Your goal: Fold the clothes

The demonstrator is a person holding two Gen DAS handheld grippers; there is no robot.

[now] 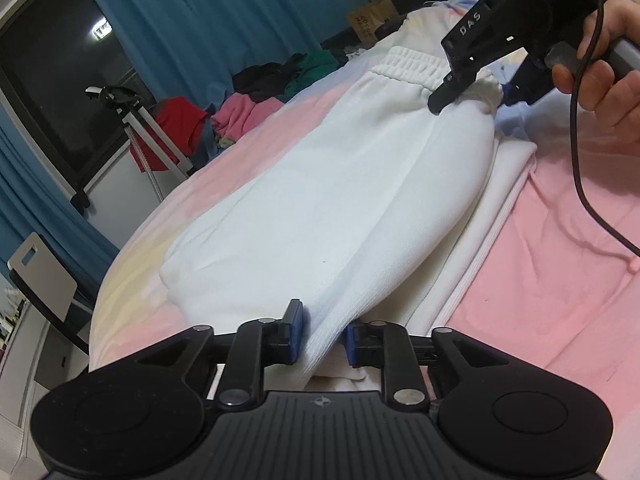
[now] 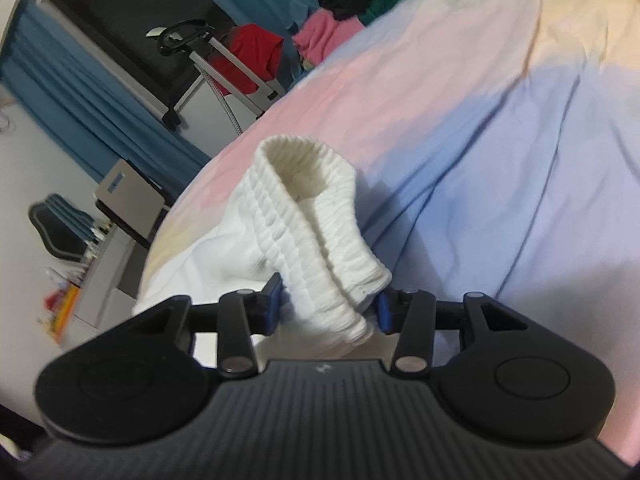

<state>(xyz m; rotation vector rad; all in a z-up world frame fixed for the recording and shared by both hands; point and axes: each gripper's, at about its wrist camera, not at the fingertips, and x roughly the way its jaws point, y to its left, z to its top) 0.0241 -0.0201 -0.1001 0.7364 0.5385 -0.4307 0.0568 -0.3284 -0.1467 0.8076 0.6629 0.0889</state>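
White trousers (image 1: 320,184) lie stretched along the bed, elastic waistband (image 1: 404,66) at the far end. My left gripper (image 1: 323,338) is shut on the near end of the trousers, with the cloth pinched between its blue pads. My right gripper (image 1: 472,90) is shut on the waistband corner at the far right, held by a hand (image 1: 608,68). In the right wrist view the ribbed waistband (image 2: 316,236) is bunched between the right gripper (image 2: 328,304) pads and lifted off the bed.
A pastel pink, blue and yellow bedsheet (image 1: 560,240) covers the bed. A pile of coloured clothes (image 1: 256,104) lies at the far edge. A garment steamer stand (image 1: 132,120) and blue curtains (image 1: 200,20) stand beyond. A black cable (image 1: 580,160) hangs from the right gripper.
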